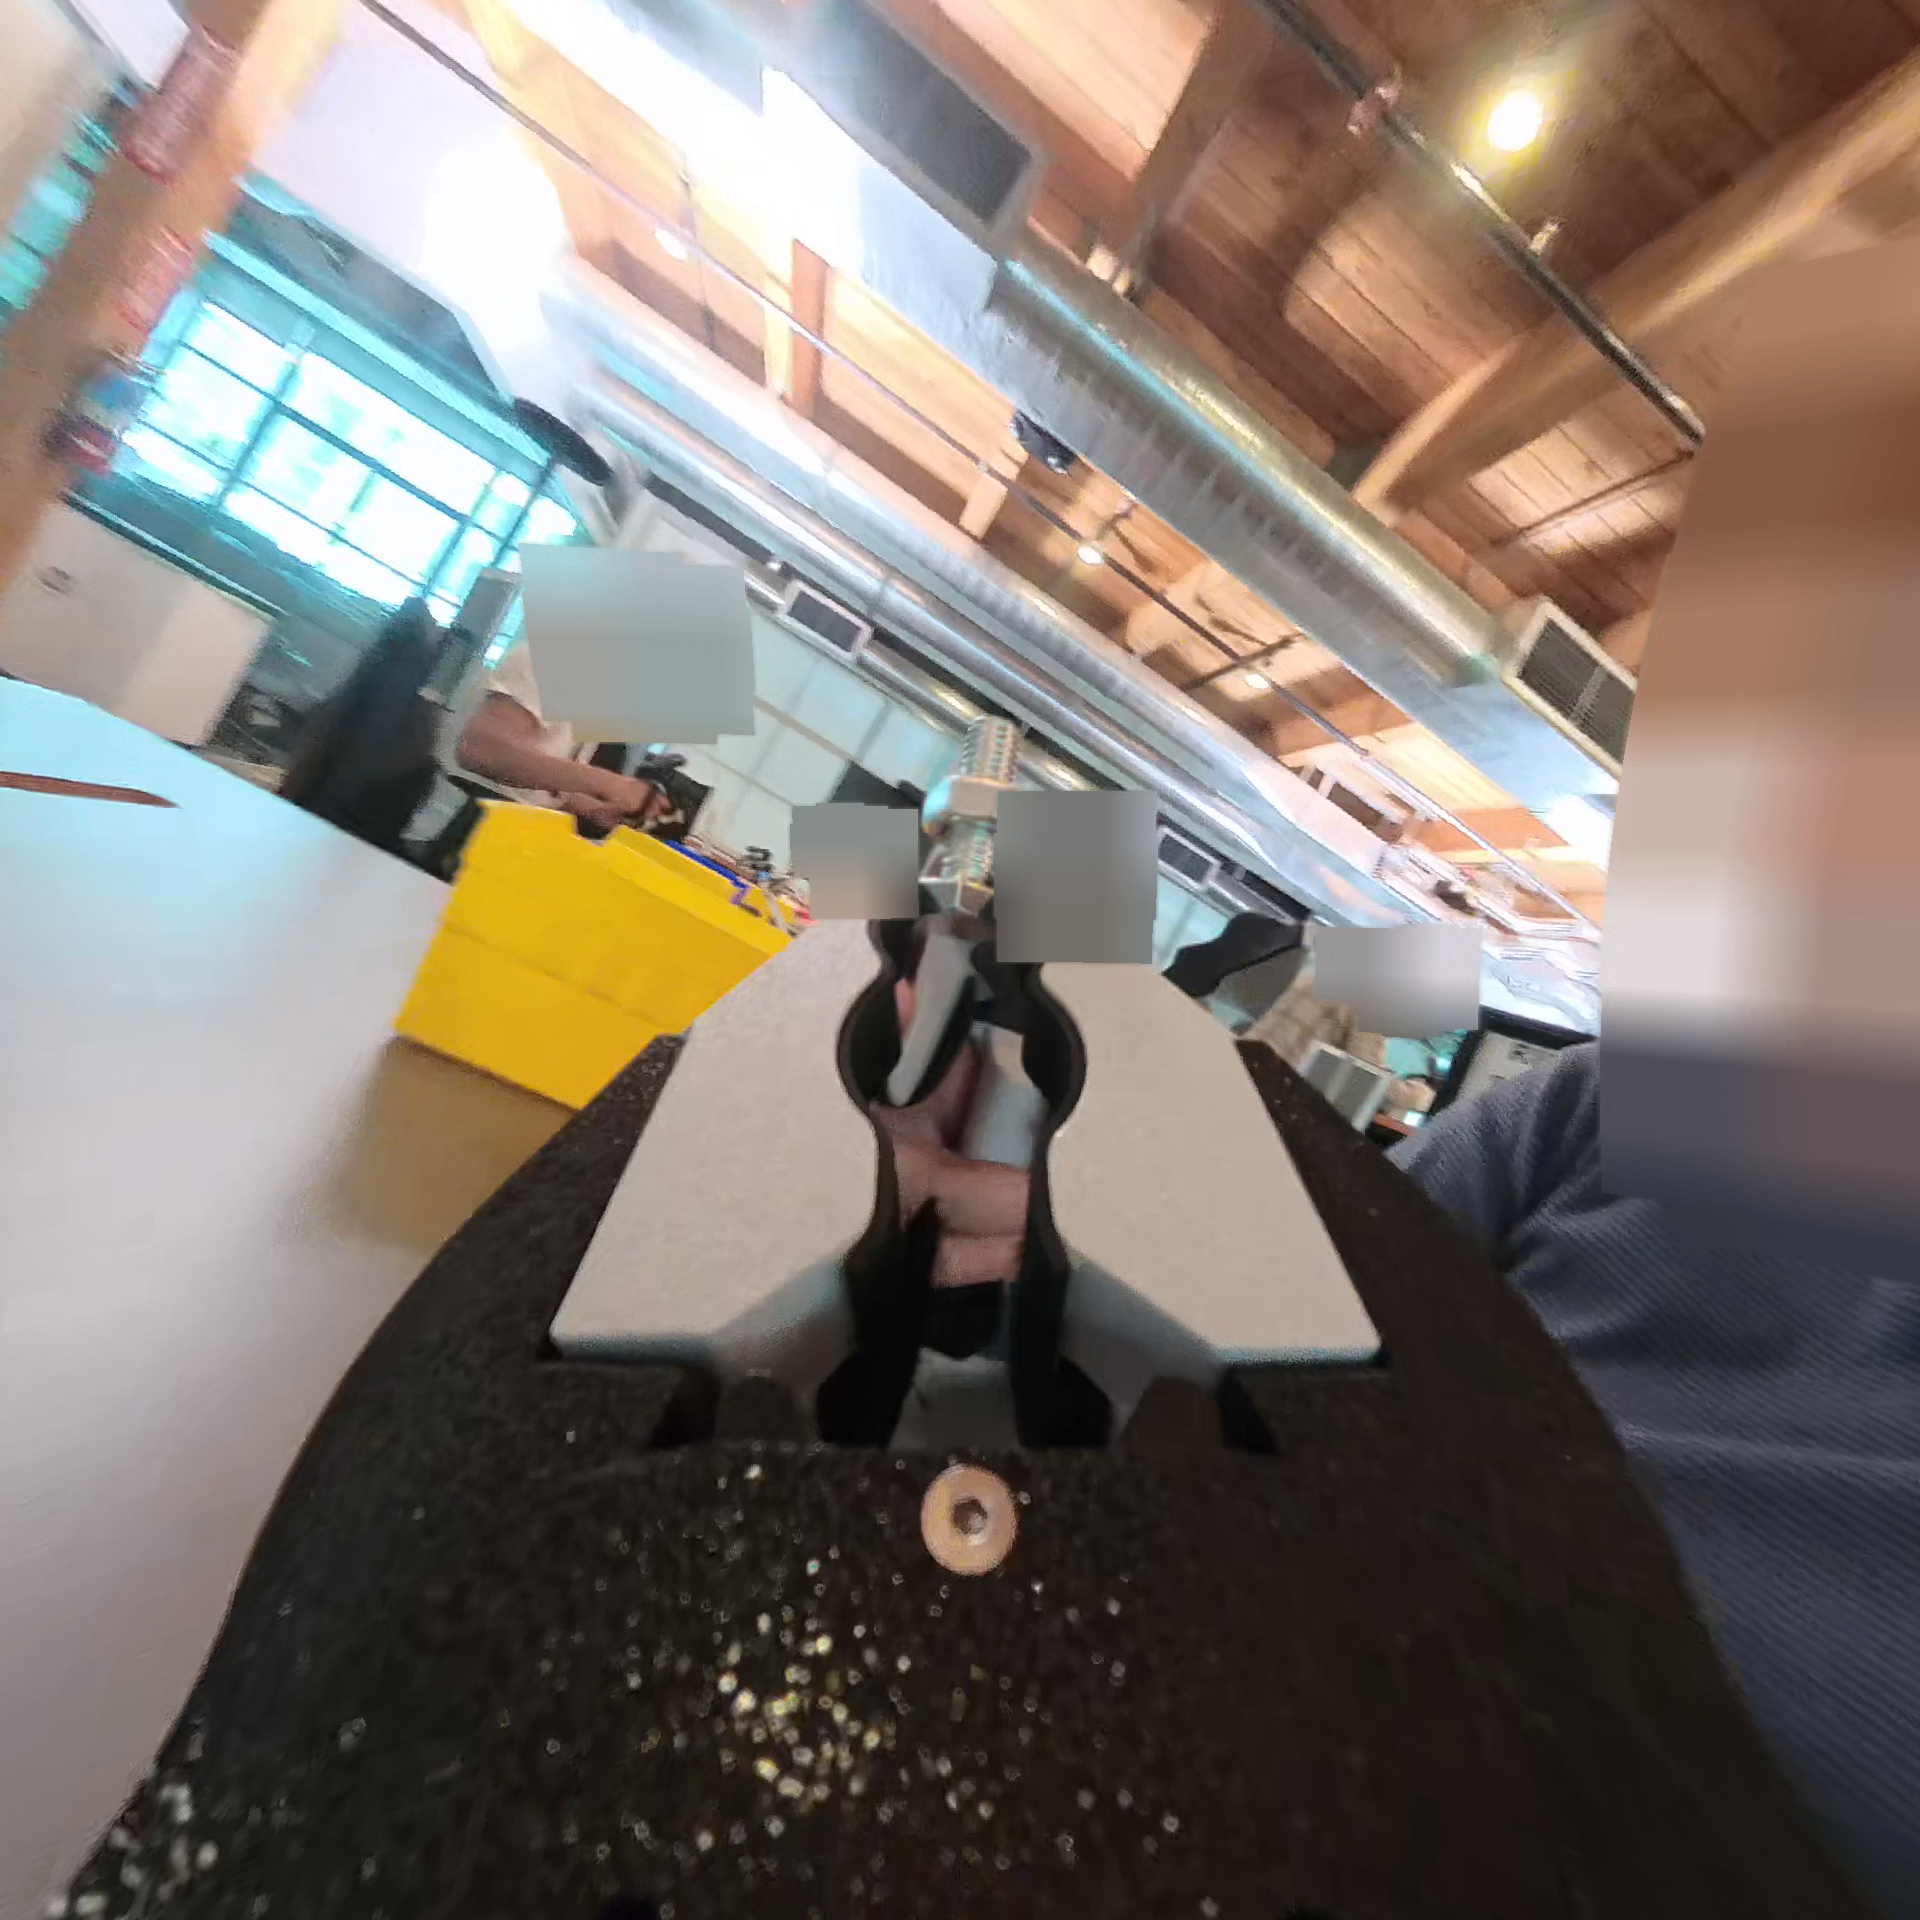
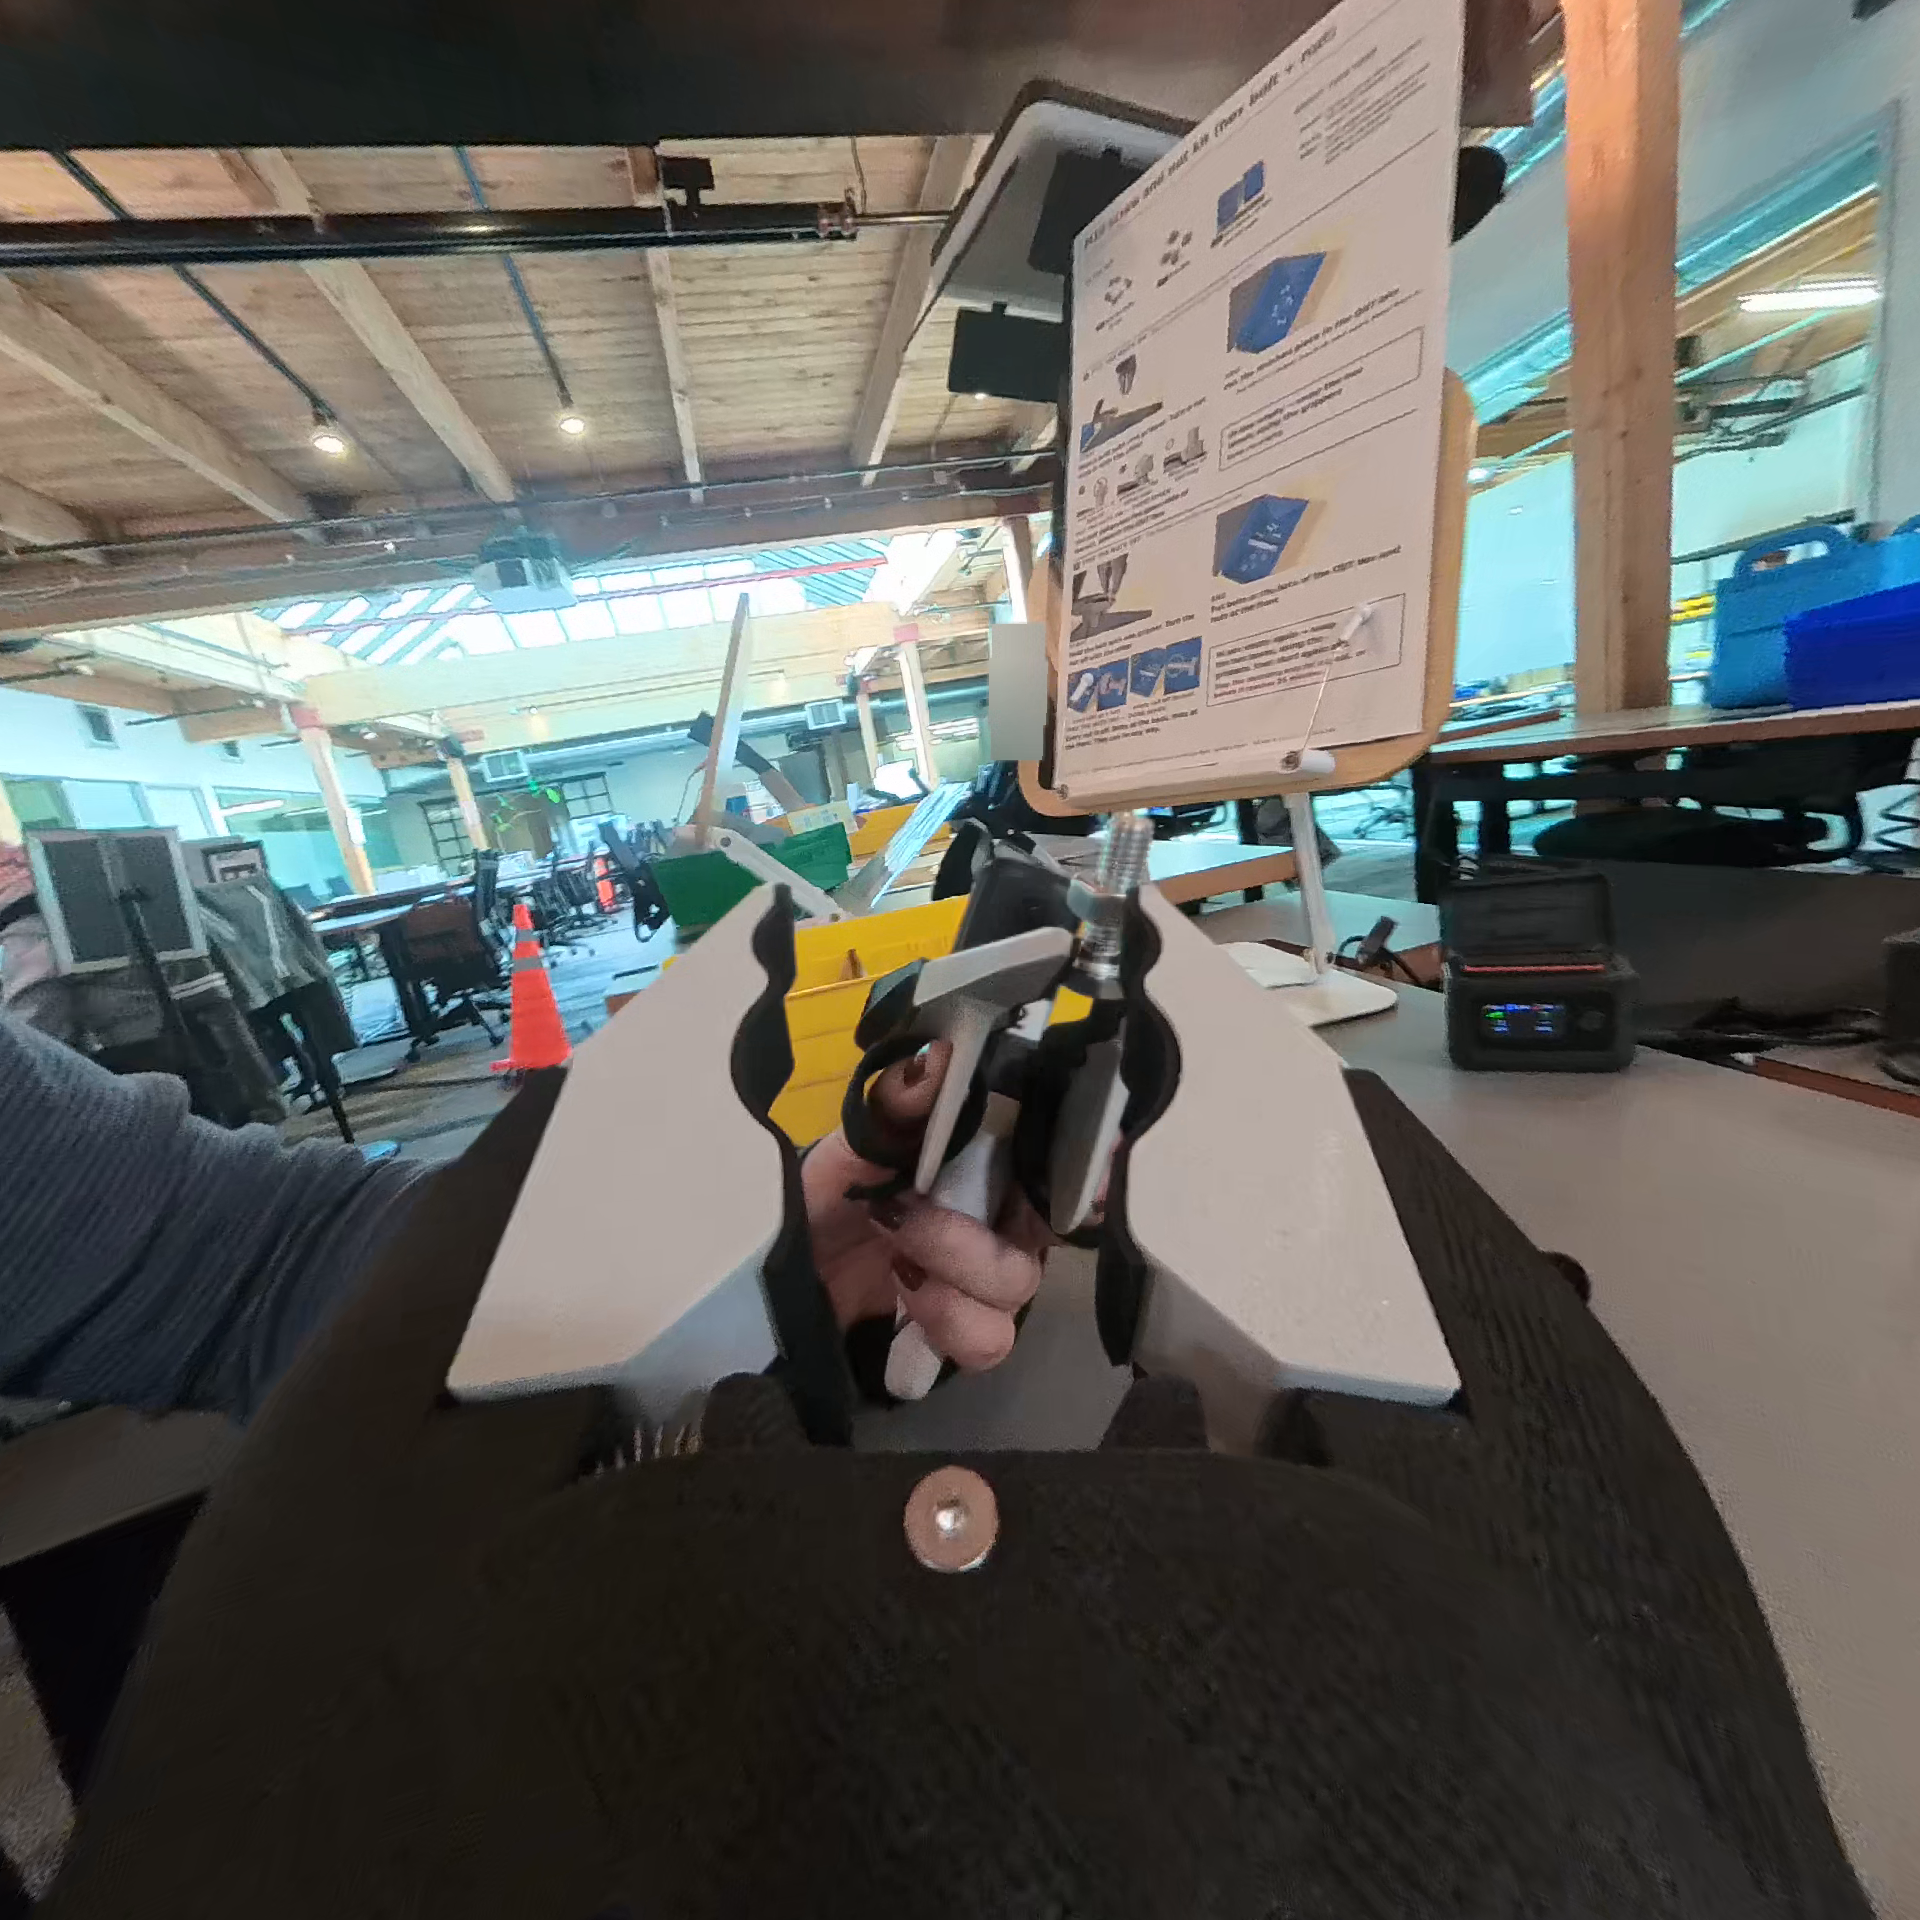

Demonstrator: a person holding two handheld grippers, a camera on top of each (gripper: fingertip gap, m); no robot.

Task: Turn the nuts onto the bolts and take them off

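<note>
The silver threaded steel bolt (image 2: 1117,883) stands upright in the air above the worktop, its ridged shank pointing up and a silver wing-shaped nut (image 2: 1093,906) sitting partway down the thread. In the left wrist view the same bolt (image 1: 971,821) shows just past the tips of the left claw (image 1: 948,940), a squarish nut (image 1: 961,805) on its thread. The left claw is nearly closed, its tips pinching the bolt's lower end. In the right wrist view, the left claw (image 2: 1081,997) comes up from below to grip the bolt's base. The right claw (image 2: 961,925) is spread wide, its right fingertip (image 2: 1143,925) beside the nut; whether it touches is unclear. A yellow plastic bin (image 1: 582,935) rests on the pale grey worktop (image 1: 187,1039); its contents are hidden. It shows again (image 2: 831,997) between the right claw's fingers.
</note>
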